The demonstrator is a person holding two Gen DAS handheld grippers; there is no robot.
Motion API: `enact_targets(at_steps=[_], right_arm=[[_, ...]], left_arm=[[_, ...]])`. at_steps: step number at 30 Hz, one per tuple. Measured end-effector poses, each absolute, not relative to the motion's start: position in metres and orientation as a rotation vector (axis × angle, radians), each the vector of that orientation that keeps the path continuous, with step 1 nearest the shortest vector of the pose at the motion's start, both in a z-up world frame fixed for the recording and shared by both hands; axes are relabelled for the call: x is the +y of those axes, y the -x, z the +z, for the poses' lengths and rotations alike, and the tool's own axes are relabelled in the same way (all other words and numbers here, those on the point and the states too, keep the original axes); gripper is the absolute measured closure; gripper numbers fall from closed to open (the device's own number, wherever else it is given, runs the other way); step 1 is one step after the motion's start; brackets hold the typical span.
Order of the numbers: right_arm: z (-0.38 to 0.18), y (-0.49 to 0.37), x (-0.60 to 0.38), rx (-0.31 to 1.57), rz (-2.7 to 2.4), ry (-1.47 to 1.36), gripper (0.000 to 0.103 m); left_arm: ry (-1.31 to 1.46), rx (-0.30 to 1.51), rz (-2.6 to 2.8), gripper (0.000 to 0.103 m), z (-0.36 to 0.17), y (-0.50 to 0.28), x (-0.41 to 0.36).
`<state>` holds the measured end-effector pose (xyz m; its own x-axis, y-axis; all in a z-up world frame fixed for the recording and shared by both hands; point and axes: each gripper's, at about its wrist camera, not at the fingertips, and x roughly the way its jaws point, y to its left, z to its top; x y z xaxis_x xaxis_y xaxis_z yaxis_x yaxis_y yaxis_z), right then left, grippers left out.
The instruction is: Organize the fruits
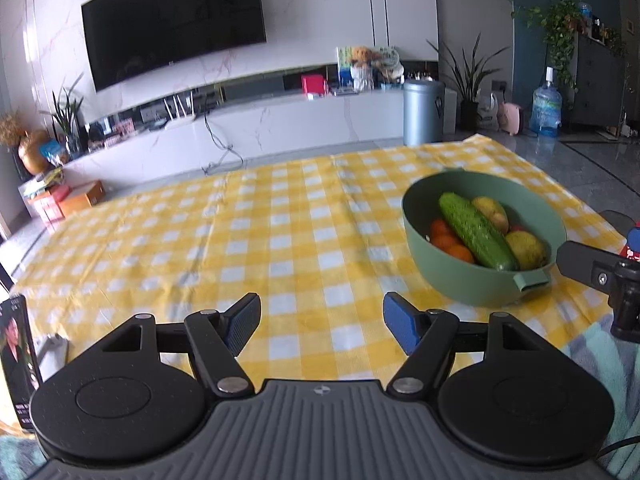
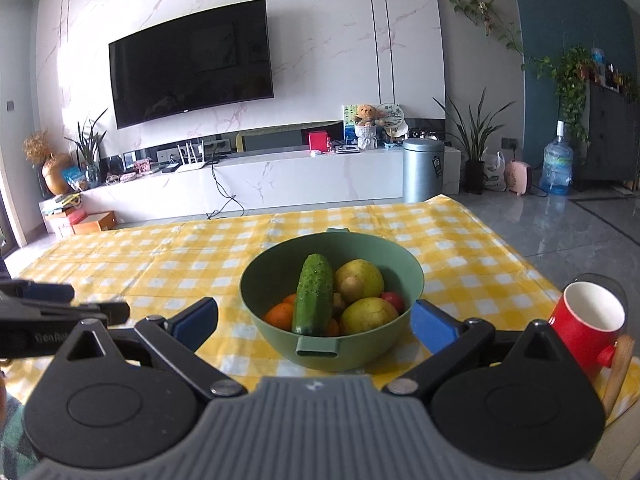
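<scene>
A green bowl (image 2: 332, 344) stands on the yellow checked tablecloth (image 2: 160, 264). It holds a cucumber (image 2: 314, 294), two yellow-green pears (image 2: 360, 276), oranges (image 2: 280, 316) and a small red fruit (image 2: 394, 300). My right gripper (image 2: 316, 322) is open and empty, with its blue pads on either side of the bowl's near wall. My left gripper (image 1: 320, 326) is open and empty over the bare cloth, left of the bowl (image 1: 472, 280). The cucumber (image 1: 476, 230) shows there too.
A red mug (image 2: 586, 324) with a wooden handle stands at the table's right front edge. A phone (image 1: 18, 360) leans at the left front. The right gripper's arm (image 1: 600, 276) pokes in beside the bowl. Beyond the table are a TV console and a grey bin (image 2: 422, 170).
</scene>
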<state>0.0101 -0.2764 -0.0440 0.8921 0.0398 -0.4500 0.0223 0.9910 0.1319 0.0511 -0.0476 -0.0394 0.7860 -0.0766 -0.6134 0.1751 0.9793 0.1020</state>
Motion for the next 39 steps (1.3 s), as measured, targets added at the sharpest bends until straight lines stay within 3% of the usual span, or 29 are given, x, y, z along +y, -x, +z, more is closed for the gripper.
enact_targets(at_steps=[39], right_arm=[[-0.057, -0.021, -0.268, 0.537, -0.011, -0.092, 0.004]], left_arm=[[-0.157, 0.737, -0.105, 0.02, -0.056, -0.058, -0.045]])
